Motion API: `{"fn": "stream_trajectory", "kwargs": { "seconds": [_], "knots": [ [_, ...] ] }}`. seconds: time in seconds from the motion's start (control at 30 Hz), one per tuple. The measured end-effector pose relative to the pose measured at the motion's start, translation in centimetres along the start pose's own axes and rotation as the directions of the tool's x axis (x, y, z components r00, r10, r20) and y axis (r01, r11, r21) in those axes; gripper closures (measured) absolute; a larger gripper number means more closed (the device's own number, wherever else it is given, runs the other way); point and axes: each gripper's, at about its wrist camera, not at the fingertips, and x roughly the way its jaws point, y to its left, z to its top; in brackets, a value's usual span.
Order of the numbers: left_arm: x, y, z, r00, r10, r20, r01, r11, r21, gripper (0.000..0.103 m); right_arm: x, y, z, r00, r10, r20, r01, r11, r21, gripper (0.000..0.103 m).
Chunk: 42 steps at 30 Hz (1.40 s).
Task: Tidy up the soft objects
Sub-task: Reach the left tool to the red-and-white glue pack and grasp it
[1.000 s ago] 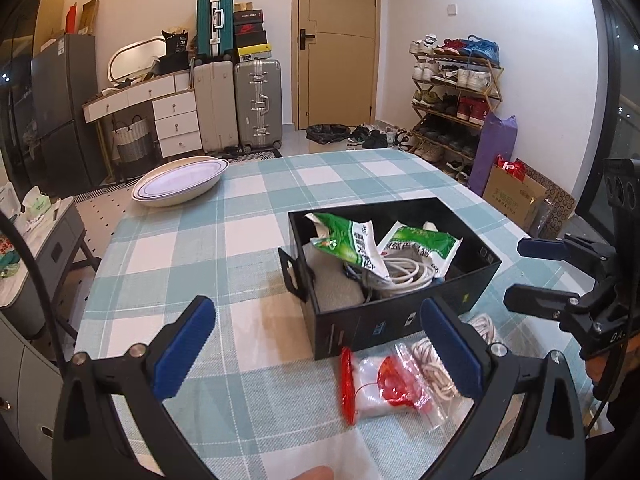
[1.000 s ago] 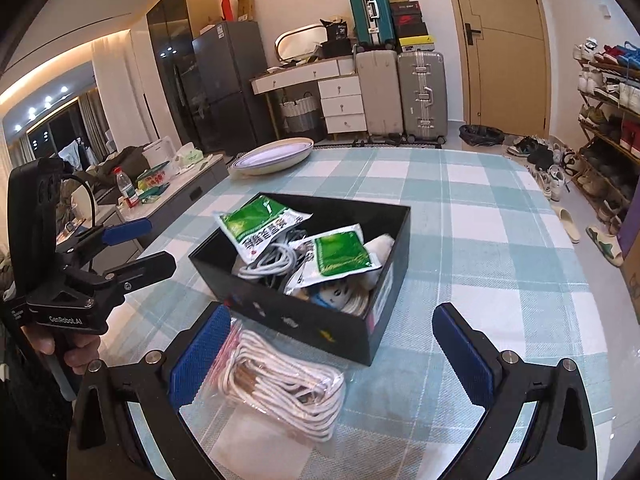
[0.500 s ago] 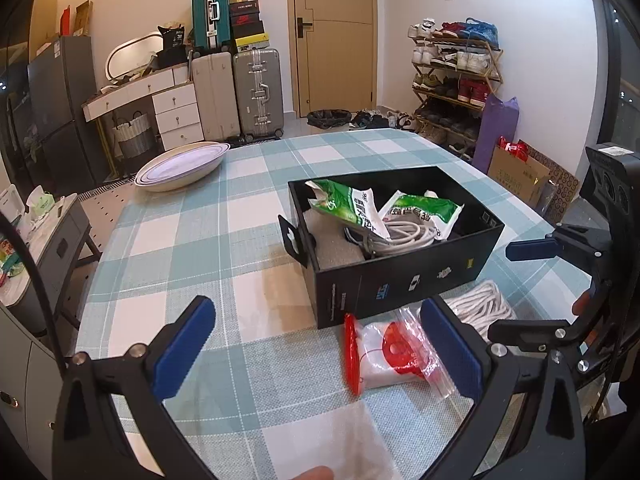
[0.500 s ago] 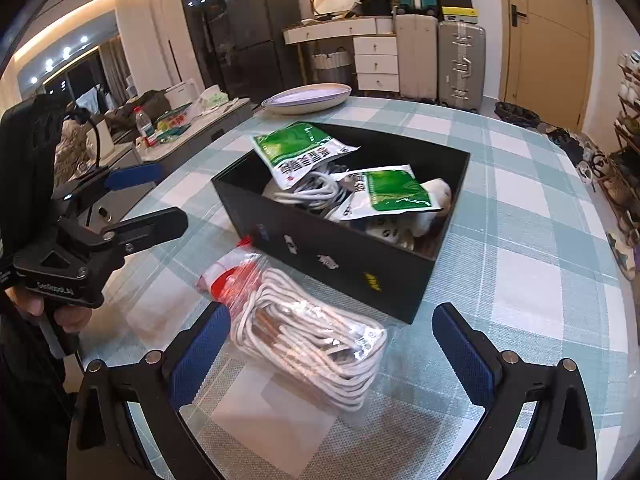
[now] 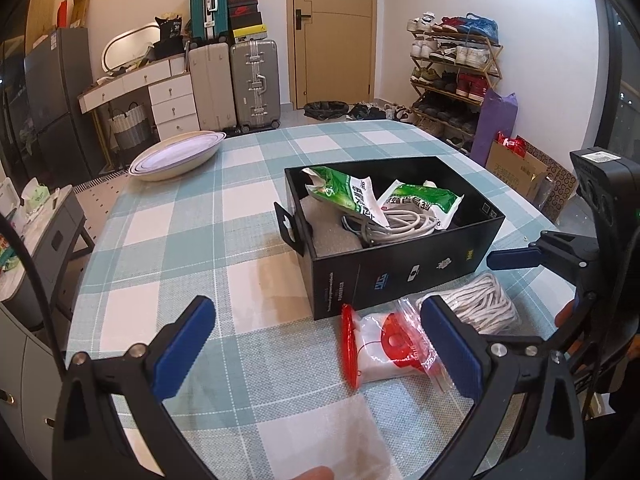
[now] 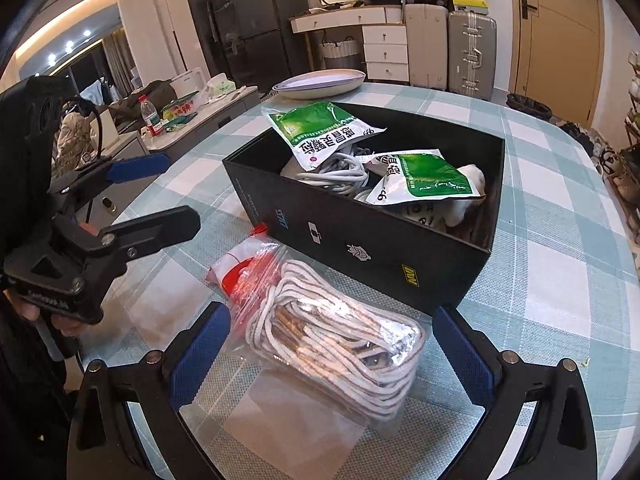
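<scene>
Rope bundle (image 6: 340, 332) in its clear bag lies on the checked desk (image 6: 552, 264), between my right tool's (image 6: 332, 352) spread, empty fingers. At its 12 o'clock the black box (image 6: 360, 240) stands close, walling that side; green packets (image 6: 320, 128) and a grey cable (image 6: 340, 172) fill it. A red-and-white bag (image 5: 384, 344) touches the bundle at 10 o'clock. My left tool (image 5: 320, 348) hangs released beside that bag. A white bowl (image 5: 176, 156) sits far off at 11.
</scene>
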Motion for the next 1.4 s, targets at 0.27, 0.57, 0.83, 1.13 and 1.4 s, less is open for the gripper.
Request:
{"fn": "stream_trajectory", "kwargs": {
  "seconds": [0.27, 0.57, 0.83, 1.13, 1.4],
  "knots": [
    [0.1, 0.0, -0.2, 1.000, 0.007, -0.003, -0.007, 1.000, 0.006, 0.000, 1.4, -0.7, 0.0, 0.996, -0.065, -0.062, 0.067, 0.997, 0.034, 0.001],
    [0.5, -0.3, -0.4, 1.000, 0.000, -0.020, 0.000, 1.000, 0.017, 0.000, 0.8, -3.0, -0.8, 0.991, -0.091, -0.097, 0.096, 0.994, 0.047, 0.001],
    [2.4, -1.1, -1.3, 0.993, -0.066, -0.097, 0.065, 0.998, -0.008, 0.000, 0.1, -2.6, -1.0, 0.994, -0.078, -0.077, 0.080, 0.997, 0.020, 0.001],
    [4.3, -2.7, -2.6, 0.983, -0.065, -0.174, 0.066, 0.998, 0.000, 0.000, -1.2, -2.8, -1.2, 0.996, -0.079, -0.051, 0.078, 0.997, -0.017, 0.001],
    [4.4, -3.2, -2.8, 0.978, -0.091, -0.189, 0.094, 0.996, 0.004, 0.012, -1.4, -2.6, -1.5, 0.997, -0.064, -0.041, 0.063, 0.998, -0.030, 0.001]
  ]
}}
